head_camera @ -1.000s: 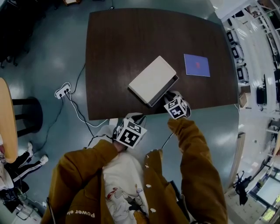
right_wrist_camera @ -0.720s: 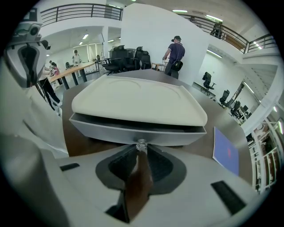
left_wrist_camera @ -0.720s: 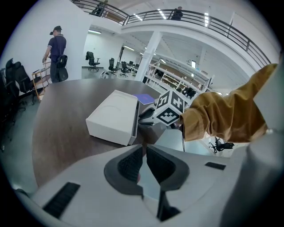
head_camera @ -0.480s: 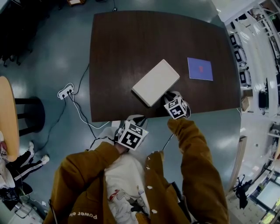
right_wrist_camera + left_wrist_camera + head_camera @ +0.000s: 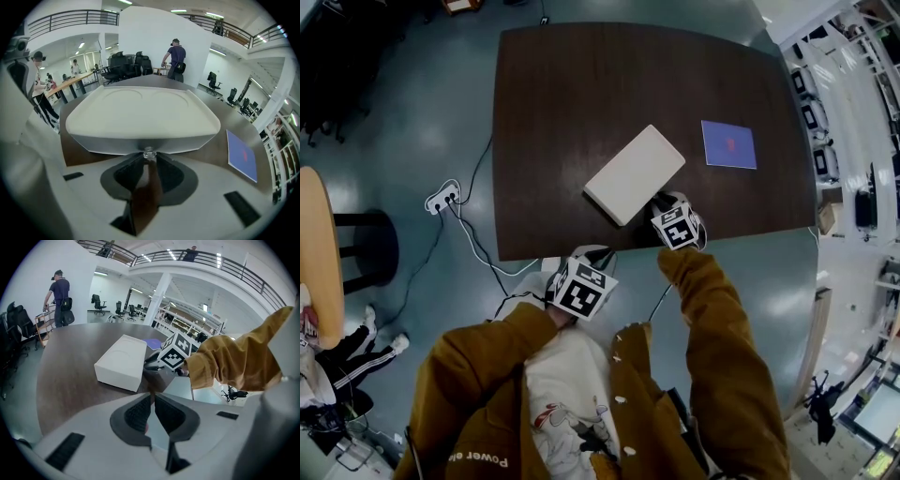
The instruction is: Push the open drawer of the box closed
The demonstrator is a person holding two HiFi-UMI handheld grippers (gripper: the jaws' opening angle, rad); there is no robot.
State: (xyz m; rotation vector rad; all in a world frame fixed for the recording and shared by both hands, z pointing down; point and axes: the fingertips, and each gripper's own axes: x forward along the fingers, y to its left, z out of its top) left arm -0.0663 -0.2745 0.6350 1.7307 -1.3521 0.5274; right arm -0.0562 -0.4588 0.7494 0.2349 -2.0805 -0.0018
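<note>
White box (image 5: 635,174) on dark table (image 5: 562,94); drawer front (image 5: 93,140) looks flush. Right gripper (image 5: 149,158) at box's near face, pinching clear knob (image 5: 149,153). Left gripper (image 5: 153,398) well short of box, jaws pressed together, empty. Risk: hard push slides unbraced box; retreating without letting go reopens drawer.

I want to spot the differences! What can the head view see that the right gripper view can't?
Only the head view shows the person's brown jacket, the left gripper and the power strip. Only the right gripper view shows the tiny clear knob at the jaw tips and the balcony railing overhead. Both show the white box, the blue sheet and the dark table.
</note>
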